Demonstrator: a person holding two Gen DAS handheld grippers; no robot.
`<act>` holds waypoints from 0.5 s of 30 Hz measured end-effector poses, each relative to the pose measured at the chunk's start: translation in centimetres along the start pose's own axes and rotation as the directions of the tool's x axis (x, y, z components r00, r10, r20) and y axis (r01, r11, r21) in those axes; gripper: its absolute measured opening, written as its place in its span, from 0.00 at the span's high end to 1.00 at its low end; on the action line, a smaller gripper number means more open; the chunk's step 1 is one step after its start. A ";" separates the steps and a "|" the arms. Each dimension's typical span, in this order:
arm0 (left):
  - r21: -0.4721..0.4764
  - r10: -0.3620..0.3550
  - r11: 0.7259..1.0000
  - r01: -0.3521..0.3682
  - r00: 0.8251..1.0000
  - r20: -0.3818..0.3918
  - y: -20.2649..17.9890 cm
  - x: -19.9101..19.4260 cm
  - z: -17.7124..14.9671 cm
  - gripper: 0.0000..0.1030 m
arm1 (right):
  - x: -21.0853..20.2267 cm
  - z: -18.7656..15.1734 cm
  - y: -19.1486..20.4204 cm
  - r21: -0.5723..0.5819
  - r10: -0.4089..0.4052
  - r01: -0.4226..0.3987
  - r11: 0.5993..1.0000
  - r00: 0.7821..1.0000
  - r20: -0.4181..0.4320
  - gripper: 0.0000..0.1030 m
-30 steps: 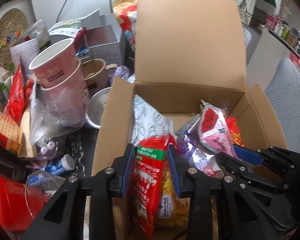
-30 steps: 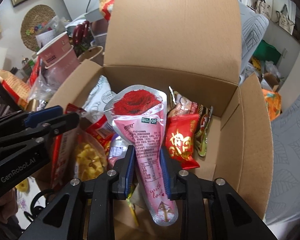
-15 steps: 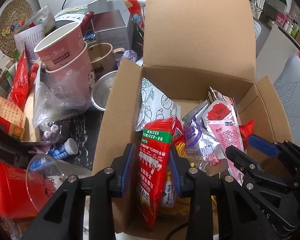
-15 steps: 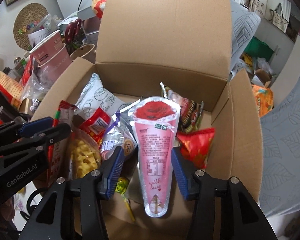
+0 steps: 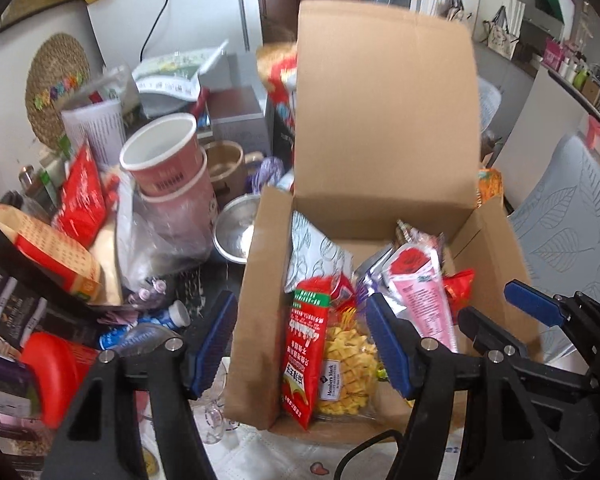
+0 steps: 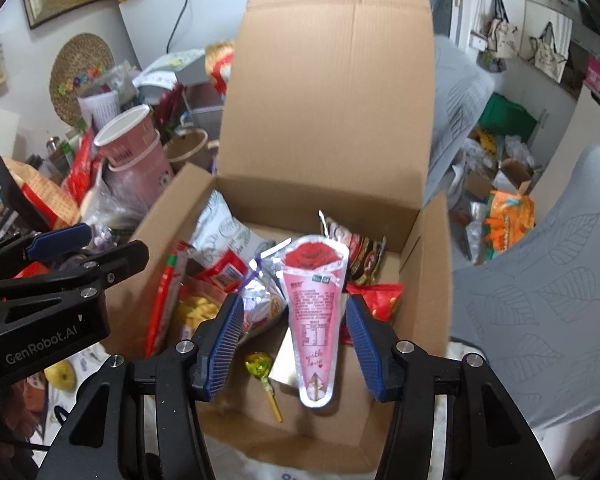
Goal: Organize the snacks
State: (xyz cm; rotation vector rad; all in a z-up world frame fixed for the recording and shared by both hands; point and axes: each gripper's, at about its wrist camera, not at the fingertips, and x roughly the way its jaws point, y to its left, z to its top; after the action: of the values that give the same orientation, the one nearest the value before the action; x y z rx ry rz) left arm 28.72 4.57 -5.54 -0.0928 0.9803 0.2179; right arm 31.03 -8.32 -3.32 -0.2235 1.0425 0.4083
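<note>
While both sets of jaws are opening, 2 hand-held grippers hang over an open cardboard box (image 6: pixel 428 280) of snacks on a cluttered worktop (image 5: pixel 216 280).

The left hand-held gripper (image 5: pixel 300 344) stands fairly wide, its blue pads clear of everything. Between them and beyond stands a red snack bag (image 5: pixel 304 348) with a see-through part full of yellow pieces. The box's left wall rises just ahead of the left pad. Farther ahead, a white patterned bag (image 5: pixel 316 252) leans in the box's far left corner.

The right hand-held gripper (image 6: pixel 296 340) stands moderately wide and holds nothing. A pink cone-shaped pouch (image 6: pixel 314 312) with a red rose on top lies in the box between its pads, touching neither. Just left of the pouch lie a silver packet (image 6: pixel 264 300) and a lollipop (image 6: pixel 260 368) in green-gold wrap on the box floor. To the pouch's right is a small red packet (image 6: pixel 380 296); beyond it, a dark packet (image 6: pixel 360 252) leans at the back wall.

The box's tall lid (image 5: pixel 384 112) stands upright behind the snacks. Left of the left hand-held gripper, outside the box, sit 2 stacked pink paper cups (image 5: pixel 168 168), a metal bowl (image 5: pixel 236 232), a tan mug (image 5: pixel 228 164) and a red lid (image 5: pixel 52 368). To the right of the box is grey leaf-patterned fabric (image 6: pixel 560 300).
</note>
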 end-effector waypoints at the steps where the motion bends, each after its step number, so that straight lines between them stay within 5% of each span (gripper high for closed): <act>1: 0.001 -0.002 1.000 0.002 1.000 0.006 -0.1 -0.3 0.2 0.36 | -0.7 0.1 0.1 -0.002 -0.003 0.003 1.000 1.000 0.010 0.48; 15: 0.050 -0.052 0.998 0.046 0.991 0.123 -1.1 -9.2 0.0 0.36 | -9.8 -0.2 1.5 -0.001 -0.033 0.033 0.999 0.990 0.139 0.48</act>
State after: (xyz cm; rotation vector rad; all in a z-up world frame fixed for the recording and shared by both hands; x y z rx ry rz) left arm 24.05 2.20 2.07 -0.0597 0.8579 0.1537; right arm 25.99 -9.22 5.11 -0.2117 0.9002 0.3898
